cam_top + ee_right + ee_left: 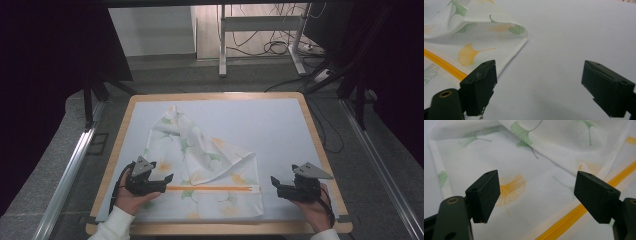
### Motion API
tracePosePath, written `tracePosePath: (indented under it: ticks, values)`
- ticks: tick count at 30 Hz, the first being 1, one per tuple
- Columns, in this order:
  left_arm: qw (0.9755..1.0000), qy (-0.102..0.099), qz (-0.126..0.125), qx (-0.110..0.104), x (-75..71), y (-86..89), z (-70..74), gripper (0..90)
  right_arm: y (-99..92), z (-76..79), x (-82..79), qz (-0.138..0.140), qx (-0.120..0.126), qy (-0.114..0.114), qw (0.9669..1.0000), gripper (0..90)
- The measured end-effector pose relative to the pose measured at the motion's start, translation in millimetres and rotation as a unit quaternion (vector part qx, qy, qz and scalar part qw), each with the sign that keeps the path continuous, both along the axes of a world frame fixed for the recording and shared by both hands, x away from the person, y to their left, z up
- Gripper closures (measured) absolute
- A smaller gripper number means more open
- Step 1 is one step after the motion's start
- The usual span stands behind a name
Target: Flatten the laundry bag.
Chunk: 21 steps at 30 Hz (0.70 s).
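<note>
A white mesh cloth bag (205,170) printed with green and yellow ginkgo leaves lies crumpled, its yellow zipper (210,188) straight. The left gripper (167,179) over the bag and the right gripper (274,181) beside it both gape, released.

Grey floor (260,82); white desk frame (260,22); tangled cables (280,47); dark surroundings.

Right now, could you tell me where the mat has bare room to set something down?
The right half of the mat, between the cloth bag and the right gripper, is bare, as is the far strip. The near-left is crowded by the bag and left gripper.
</note>
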<state>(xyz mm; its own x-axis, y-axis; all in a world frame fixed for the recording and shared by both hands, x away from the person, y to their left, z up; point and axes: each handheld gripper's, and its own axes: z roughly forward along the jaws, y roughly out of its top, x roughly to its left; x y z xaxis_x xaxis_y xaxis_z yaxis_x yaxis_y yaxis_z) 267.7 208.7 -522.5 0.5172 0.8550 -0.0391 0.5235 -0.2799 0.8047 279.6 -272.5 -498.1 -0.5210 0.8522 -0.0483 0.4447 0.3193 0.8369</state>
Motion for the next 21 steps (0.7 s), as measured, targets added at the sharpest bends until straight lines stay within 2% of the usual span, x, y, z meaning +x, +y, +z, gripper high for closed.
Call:
tracePosePath:
  ticks: [4,8,17,20,21]
  values:
    - [0.9999,-0.001,-0.01,-0.003,-1.3,1.8,-0.9,20.0,1.0,-0.2,0.4,0.007,0.004,-0.003,1.0,16.5]
    - [0.9996,0.005,-0.016,-0.024,-2.5,3.1,1.3,20.6,1.9,1.6,0.1,0.013,0.012,-0.007,0.9998,20.0]
    - [0.9997,0.008,-0.021,-0.012,-1.8,0.8,0.0,21.8,6.4,1.4,-0.3,0.025,0.005,-0.001,0.9997,24.8]
    - [0.9995,0.011,-0.023,-0.017,-2.2,2.4,-0.2,21.9,10.2,2.0,0.7,0.032,0.006,0.0,0.9995,26.6]
    - [0.999,0.017,-0.029,-0.028,-1.6,2.8,-0.1,22.1,12.7,2.2,0.6,0.037,0.003,0.0,0.9993,27.6]
